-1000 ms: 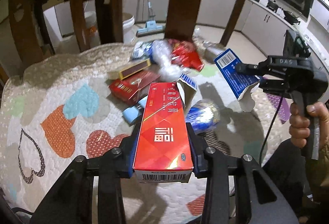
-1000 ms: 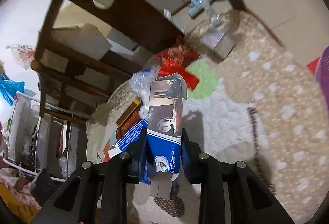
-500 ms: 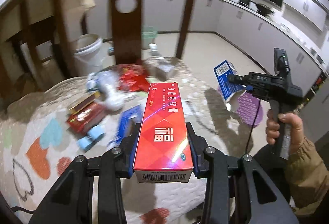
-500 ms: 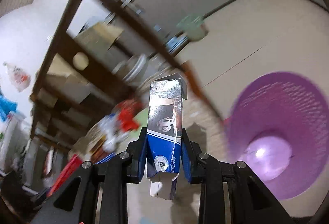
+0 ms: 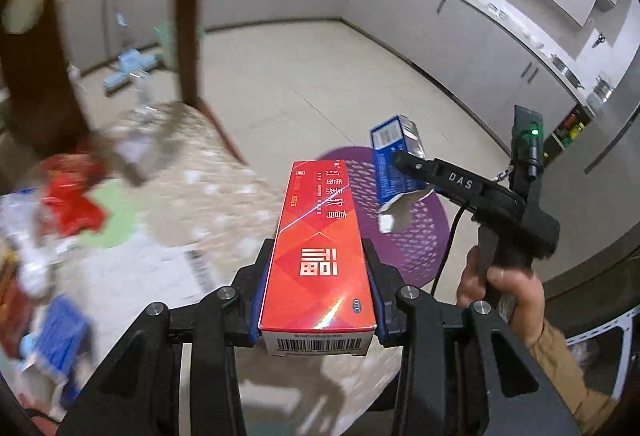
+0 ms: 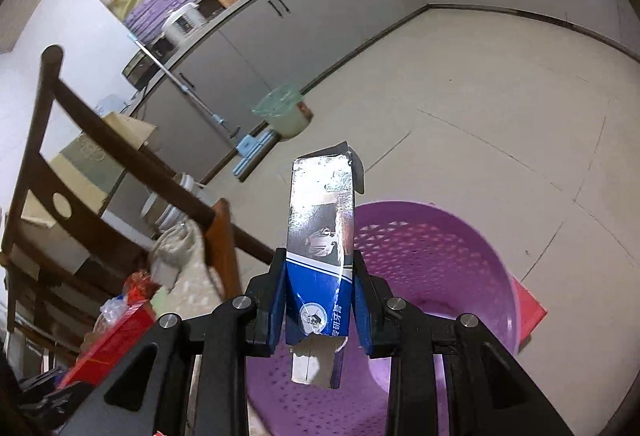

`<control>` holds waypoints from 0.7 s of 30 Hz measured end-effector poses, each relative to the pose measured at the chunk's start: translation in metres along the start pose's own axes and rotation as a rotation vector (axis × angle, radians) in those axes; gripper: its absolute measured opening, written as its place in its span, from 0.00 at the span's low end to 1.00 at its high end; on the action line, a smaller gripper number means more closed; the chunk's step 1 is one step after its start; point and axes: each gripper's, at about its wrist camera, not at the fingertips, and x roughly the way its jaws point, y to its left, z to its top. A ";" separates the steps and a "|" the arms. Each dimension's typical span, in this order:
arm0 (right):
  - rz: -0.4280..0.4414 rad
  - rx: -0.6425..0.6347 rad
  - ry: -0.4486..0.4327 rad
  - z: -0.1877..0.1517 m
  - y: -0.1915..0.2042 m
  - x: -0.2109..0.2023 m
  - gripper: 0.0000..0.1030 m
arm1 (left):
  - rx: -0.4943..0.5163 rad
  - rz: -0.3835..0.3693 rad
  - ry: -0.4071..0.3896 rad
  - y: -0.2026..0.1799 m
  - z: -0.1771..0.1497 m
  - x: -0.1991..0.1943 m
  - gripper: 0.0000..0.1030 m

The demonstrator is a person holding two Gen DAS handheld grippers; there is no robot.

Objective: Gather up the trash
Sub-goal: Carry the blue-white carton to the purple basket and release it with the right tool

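Note:
My left gripper (image 5: 316, 288) is shut on a long red carton (image 5: 318, 248), held over the table's right edge. My right gripper (image 6: 320, 296) is shut on a torn blue and silver carton (image 6: 320, 236); in the left wrist view that blue carton (image 5: 394, 160) hangs above a purple perforated basket (image 5: 416, 236) on the floor. Seen from the right wrist, the purple basket (image 6: 432, 264) lies just beyond and below the carton, its inside bare. More trash stays on the table at the left: a red wrapper (image 5: 72, 196), clear plastic (image 5: 28, 248) and a blue packet (image 5: 60, 340).
A quilted cloth (image 5: 208, 204) covers the table. Dark wooden chair backs (image 5: 188, 8) stand behind it. A mop (image 6: 248, 148) and a bucket with a green bag (image 6: 284, 112) stand by grey kitchen cabinets (image 5: 460, 32). A person's hand (image 5: 504, 292) grips the right handle.
Both grippers have swung right, away from the trash pile toward the floor. The purple basket has come into view under the blue carton. Both grips are unchanged.

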 end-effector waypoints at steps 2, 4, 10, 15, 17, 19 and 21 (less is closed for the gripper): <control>-0.016 0.003 0.007 0.001 -0.005 0.001 0.30 | -0.007 -0.028 0.036 -0.006 0.008 0.026 0.37; -0.034 0.003 0.016 0.000 -0.008 0.002 0.30 | -0.006 -0.039 0.059 -0.011 0.014 0.043 0.38; -0.062 0.021 0.036 -0.003 -0.026 0.001 0.34 | 0.002 -0.039 0.077 -0.019 0.021 0.069 0.38; -0.073 0.032 0.029 -0.004 -0.022 0.004 0.46 | 0.000 -0.046 0.035 -0.019 0.019 0.058 0.58; -0.073 0.028 0.027 -0.005 -0.020 0.006 0.51 | 0.004 -0.045 0.021 -0.018 0.017 0.049 0.59; -0.079 0.017 0.027 -0.006 -0.016 0.007 0.52 | -0.002 -0.047 0.012 -0.016 0.014 0.039 0.59; -0.085 0.006 0.025 -0.006 -0.012 0.008 0.56 | -0.003 -0.046 0.001 -0.014 0.008 0.029 0.60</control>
